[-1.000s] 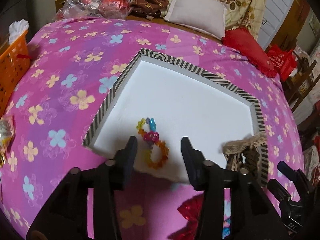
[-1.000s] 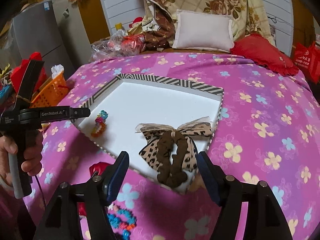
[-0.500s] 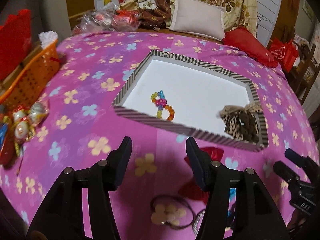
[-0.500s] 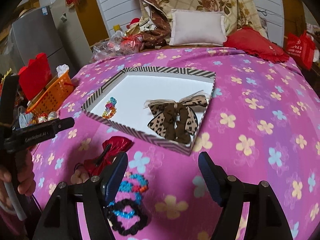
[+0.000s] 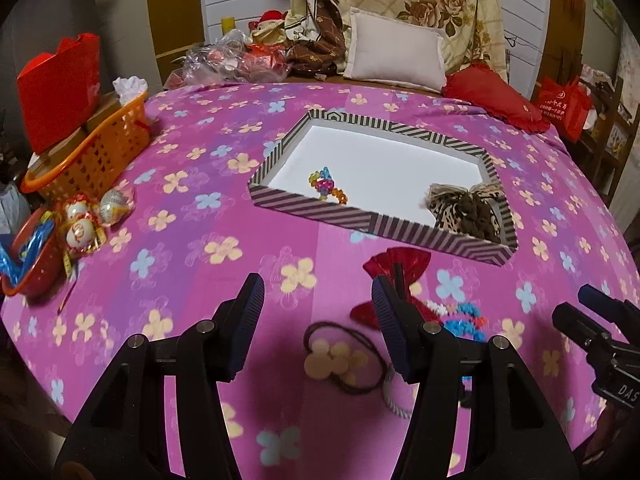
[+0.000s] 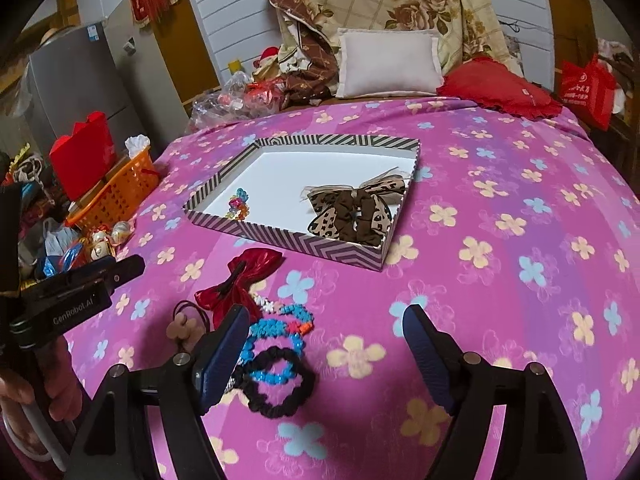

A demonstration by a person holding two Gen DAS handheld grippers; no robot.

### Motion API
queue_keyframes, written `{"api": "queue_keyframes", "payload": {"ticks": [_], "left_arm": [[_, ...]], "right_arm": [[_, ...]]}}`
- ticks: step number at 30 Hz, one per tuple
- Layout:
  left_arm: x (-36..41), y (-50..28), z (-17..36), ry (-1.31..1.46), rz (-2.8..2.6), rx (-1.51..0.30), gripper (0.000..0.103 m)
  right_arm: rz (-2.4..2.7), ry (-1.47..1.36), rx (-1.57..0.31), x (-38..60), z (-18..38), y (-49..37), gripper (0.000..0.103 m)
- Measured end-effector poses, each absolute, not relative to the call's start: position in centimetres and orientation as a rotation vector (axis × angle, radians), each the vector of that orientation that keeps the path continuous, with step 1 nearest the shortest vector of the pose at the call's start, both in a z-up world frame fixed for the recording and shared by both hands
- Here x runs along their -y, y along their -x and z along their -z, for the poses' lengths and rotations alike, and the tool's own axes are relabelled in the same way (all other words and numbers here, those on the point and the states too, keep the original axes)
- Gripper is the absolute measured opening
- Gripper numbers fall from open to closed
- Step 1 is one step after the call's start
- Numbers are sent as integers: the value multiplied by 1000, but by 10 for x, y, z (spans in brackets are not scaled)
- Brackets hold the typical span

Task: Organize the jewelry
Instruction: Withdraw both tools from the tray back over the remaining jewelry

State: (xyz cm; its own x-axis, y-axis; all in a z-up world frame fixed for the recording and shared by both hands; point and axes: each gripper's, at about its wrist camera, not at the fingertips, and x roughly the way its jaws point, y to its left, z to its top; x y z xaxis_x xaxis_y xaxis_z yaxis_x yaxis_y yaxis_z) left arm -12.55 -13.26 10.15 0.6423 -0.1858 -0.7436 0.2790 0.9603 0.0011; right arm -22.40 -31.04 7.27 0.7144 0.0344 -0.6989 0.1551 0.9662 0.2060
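Observation:
A striped-rim box with a white floor lies on the pink bedspread. Inside lie a bead bracelet and a leopard bow scrunchie. In front of the box lie a red bow clip, a brown flower hair tie, blue bead bracelets and a black scrunchie. My left gripper is open and empty above the hair tie. My right gripper is open and empty over the scrunchie pile.
An orange basket with a red box, wrapped ornaments and a red bowl sit at the left edge. Pillows and bags lie at the far side. The other gripper's body shows on the left.
Both grippers have pulled back from the box toward the near edge of the bed. The bead bracelet and leopard scrunchie stay in the box. The loose pile has come into view.

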Motion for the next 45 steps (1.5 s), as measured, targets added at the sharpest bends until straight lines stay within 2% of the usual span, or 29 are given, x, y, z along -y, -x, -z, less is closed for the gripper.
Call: {"api": "queue_keyframes", "payload": {"ticks": [16, 45], "left_arm": [[120, 157, -100, -99, 236, -821, 56], [114, 157, -86, -94, 228, -859, 56]], "right_arm": [[80, -211, -762, 293, -79, 245, 77], [68, -200, -803, 289, -66, 247, 77]]}}
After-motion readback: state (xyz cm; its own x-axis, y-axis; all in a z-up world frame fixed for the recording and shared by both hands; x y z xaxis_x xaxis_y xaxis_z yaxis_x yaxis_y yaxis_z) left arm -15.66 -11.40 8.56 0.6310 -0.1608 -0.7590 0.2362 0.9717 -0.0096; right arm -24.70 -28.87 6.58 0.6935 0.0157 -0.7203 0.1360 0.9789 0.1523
